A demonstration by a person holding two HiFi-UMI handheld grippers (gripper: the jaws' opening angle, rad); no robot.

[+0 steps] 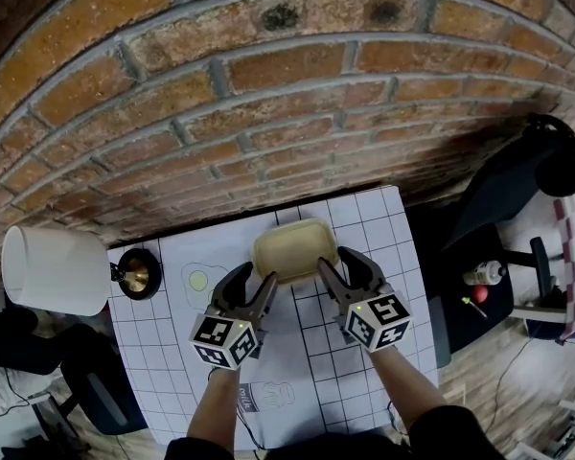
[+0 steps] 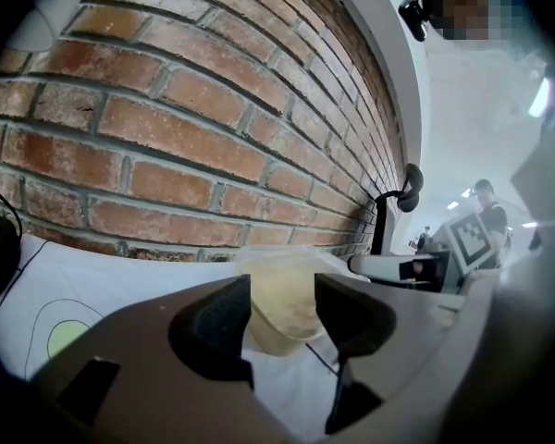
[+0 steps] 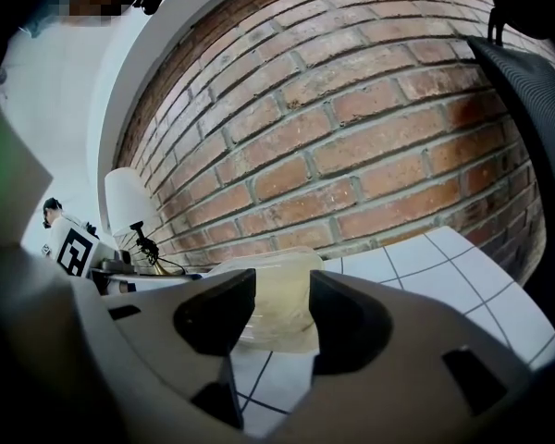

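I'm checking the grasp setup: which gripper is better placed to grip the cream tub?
Right, marginally. The right gripper has open jaws at the cream tub's edge; the left gripper, also open, appears just short of its corner.

Tub [image 1: 295,249]: cream translucent plastic, smooth, slight sheen. Mat [image 1: 364,220] under tub: white gridded sheet, smooth, matt. Brick wall [image 1: 268,84] behind tub: rough, matt. Lamp base [image 1: 137,274] left of tub: shiny brass-look metal. Left gripper [image 2: 282,296], right gripper [image 3: 282,294]: black matt pads.

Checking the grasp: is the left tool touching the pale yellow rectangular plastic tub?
Cannot tell. Left gripper view shows the pale yellow rectangular plastic tub between the left tool's open jaws, yet neither contact nor a gap is plain.
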